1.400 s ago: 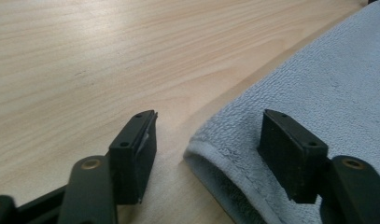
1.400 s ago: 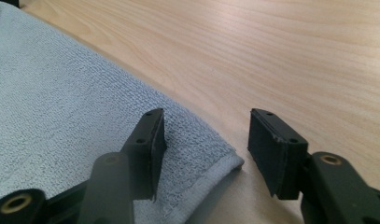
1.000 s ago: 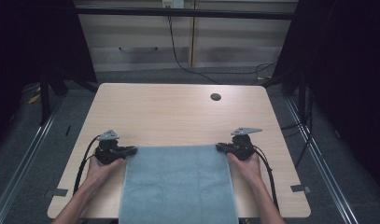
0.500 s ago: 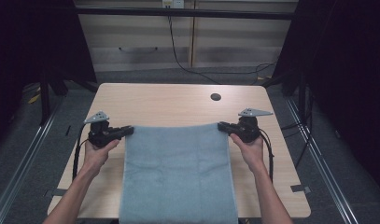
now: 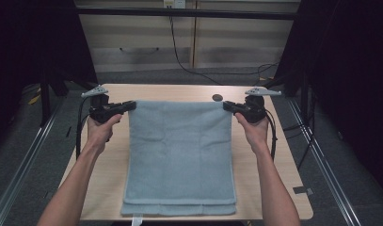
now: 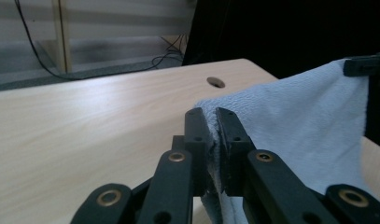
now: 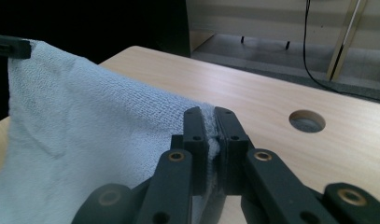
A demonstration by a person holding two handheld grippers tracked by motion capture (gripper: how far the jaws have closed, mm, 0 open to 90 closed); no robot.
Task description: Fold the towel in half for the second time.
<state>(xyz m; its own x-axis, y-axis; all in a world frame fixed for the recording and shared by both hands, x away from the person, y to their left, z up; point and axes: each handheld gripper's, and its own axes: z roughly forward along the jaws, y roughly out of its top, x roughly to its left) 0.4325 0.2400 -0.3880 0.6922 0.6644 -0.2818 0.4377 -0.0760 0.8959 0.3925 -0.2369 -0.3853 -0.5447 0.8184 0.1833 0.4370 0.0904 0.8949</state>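
Dark curtains and a pale panelled wall close in a light wooden worktop (image 5: 274, 155) with a round cable hole (image 5: 217, 98) near its far edge. Over it hangs a light blue towel (image 5: 179, 150), raised by its two far corners so that the top edge runs nearly straight between the hands, while the lower end lies on the worktop at the near edge, where a second layer shows beneath the hem. The left gripper (image 5: 131, 104) is clamped tight on the towel's far left corner, and its own view shows the terry squeezed between the two black jaws (image 6: 214, 140). The right gripper (image 5: 225, 105) is likewise closed hard on the far right corner, the cloth bunched between its jaws in the right gripper view (image 7: 211, 135). A soft, limp terry towel like this should weigh little and cannot break, but it has no stiffness: it will sag wherever it is not held, and its free end will drag and crease along the wood. The pile looks rough enough not to slip from a firm pinch. Corners are the right place to hold it, each taken a little way in from the hem so the thick edge sits inside the jaws, and the two hands kept level and apart to hold the top edge taut.
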